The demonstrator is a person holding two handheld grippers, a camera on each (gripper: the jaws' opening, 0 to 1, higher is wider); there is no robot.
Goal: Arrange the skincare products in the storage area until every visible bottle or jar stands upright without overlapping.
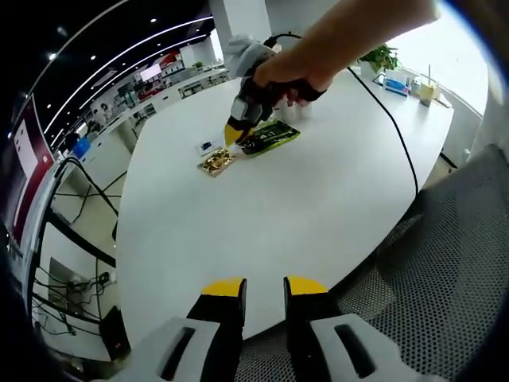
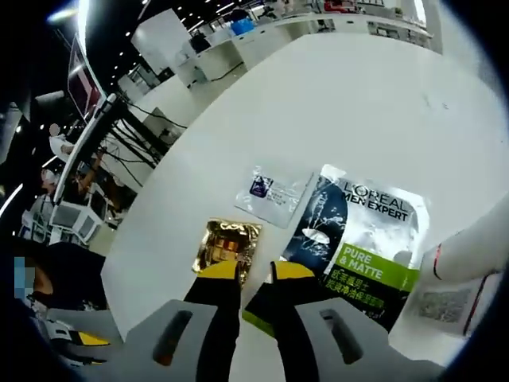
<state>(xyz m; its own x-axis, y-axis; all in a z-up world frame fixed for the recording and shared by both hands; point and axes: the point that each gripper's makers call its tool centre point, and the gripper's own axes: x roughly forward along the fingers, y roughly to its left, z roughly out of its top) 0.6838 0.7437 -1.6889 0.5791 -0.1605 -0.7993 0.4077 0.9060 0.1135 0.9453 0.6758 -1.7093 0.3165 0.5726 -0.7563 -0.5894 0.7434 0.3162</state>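
A white table [image 1: 262, 215] is seen in an open office; the right gripper [image 2: 256, 270] is lowered, jaws slightly apart and empty, between the gold sachet [image 2: 227, 243] and the L'Oréal sachet [image 2: 358, 247]; a pick-up is judged next; a white tube [image 2: 469, 251] is revealed close-up; the left gripper [image 1: 265, 284], parted, is held back, the spread seen distantly.

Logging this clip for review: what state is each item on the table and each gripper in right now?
Gold sachet: lying flat on the white table.
Small clear sachet: flat, its edge touching the L'Oreal Men Expert pack.
L'Oreal Men Expert pack: flat, face up.
White tube: lying down, over the pack's corner.
Right gripper: jaws nearly closed, empty, over the sachets.
Left gripper: slightly open, empty, at the table edge.
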